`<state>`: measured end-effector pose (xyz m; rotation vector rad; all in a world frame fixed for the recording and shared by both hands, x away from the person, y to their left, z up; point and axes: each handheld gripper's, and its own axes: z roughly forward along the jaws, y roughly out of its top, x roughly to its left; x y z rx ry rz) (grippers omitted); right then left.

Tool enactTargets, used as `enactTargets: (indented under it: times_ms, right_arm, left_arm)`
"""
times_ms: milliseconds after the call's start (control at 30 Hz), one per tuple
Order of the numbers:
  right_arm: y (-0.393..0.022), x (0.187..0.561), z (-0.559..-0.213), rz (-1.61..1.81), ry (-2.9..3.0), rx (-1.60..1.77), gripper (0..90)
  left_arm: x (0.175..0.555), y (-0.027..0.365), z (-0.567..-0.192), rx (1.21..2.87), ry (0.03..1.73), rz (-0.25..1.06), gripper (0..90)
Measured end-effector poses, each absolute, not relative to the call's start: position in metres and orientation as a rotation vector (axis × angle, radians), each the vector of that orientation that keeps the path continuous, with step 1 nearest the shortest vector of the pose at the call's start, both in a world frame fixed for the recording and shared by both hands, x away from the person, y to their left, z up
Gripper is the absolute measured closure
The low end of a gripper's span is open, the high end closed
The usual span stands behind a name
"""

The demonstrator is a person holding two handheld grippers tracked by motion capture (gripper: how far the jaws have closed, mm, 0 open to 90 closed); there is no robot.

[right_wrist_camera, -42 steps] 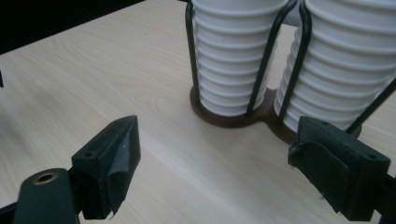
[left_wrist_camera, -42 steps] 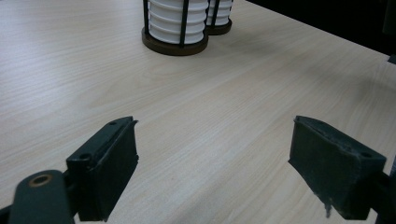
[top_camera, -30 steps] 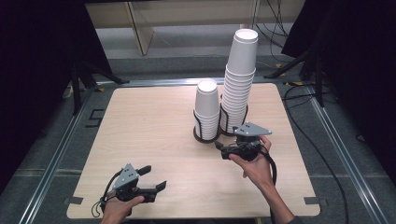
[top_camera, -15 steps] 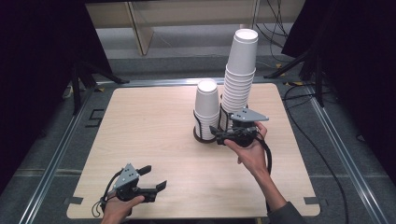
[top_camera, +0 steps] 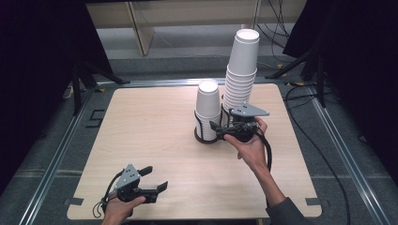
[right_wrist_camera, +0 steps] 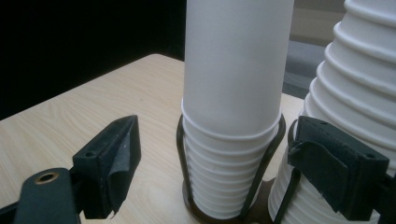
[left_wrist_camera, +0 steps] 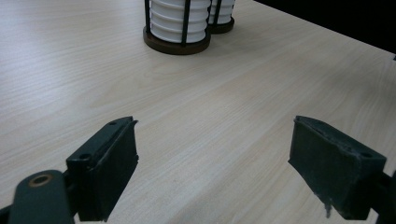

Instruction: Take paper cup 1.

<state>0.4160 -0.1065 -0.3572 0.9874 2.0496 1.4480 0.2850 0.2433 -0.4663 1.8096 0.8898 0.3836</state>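
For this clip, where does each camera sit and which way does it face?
High view: above the near table edge, looking forward and down; both forearms, left tool, right tool.
Left gripper view: rides the left tool, looking across the table; open jaws.
Right gripper view: faces the short cup stack; open jaws.
Shared: both cup stacks, including the tall cup stack.

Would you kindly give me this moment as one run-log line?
left claw: open, idle near table front edge | right claw: open, straddling shorter cup stack in its wire holder | taller cup stack: untouched
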Motion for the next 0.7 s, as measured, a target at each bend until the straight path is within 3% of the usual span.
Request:
enactTargets:
  times_ms: [700]
  right_arm:
    - [-0.081,0.447,-0.332,1.43,2.021,1.003,17.1]
  left_arm:
    - [0.285,0.242,-0.467,1.807,0.889,0.378,14.5]
